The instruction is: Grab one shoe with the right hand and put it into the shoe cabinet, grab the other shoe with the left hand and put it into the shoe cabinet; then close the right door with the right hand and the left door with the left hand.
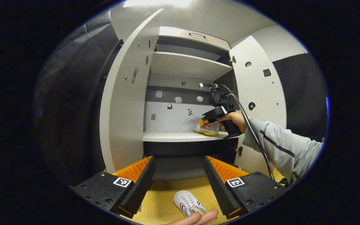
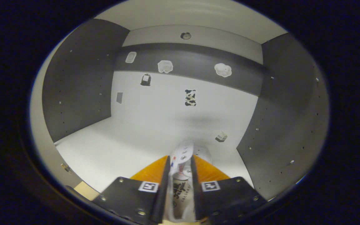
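1. White canvas shoe [image 2: 181, 175] pinched between my right gripper [image 2: 180, 165] fingers, inside the shoe cabinet [image 1: 180, 136] above its shelf; not released.
2. My left gripper [image 1: 178, 175] gapes empty; second shoe [image 1: 187, 203] lies on the wooden floor below.
3. Both doors open: left door [image 1: 123, 103], right door [image 1: 258, 93], seen from the left gripper view.

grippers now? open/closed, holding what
Left gripper: open, empty, second shoe below it.
Right gripper: shut on first shoe, inside the cabinet.
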The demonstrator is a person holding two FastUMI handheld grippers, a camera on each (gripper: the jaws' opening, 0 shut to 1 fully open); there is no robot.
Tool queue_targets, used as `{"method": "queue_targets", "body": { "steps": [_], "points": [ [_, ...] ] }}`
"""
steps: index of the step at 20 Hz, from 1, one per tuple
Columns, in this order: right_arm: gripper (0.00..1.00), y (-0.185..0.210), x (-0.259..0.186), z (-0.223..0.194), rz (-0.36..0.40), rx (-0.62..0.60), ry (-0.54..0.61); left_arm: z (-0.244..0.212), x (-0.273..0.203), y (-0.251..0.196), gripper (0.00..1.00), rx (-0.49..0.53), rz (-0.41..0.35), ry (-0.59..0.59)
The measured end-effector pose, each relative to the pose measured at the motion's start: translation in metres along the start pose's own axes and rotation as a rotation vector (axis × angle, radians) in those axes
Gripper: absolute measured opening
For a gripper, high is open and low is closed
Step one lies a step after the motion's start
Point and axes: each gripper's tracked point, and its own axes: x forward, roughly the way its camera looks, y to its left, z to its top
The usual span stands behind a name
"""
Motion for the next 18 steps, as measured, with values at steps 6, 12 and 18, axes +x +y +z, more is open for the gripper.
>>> {"method": "queue_targets", "body": {
  "steps": [6,12,18],
  "points": [
    [0.98,-0.009,-0.058,0.011,-0.030,0.067,-0.125,-0.031,0.008,-0.008,0.95,-0.001,0.002,0.088],
    [0.99,0.000,-0.157,-0.001,-0.035,0.132,-0.235,-0.081,0.008,-0.025,0.95,0.005,-0.013,0.198],
    [0.99,-0.006,-0.248,-0.040,-0.057,0.195,-0.339,-0.147,0.006,-0.030,0.95,0.010,-0.008,0.304]
  ]
}}
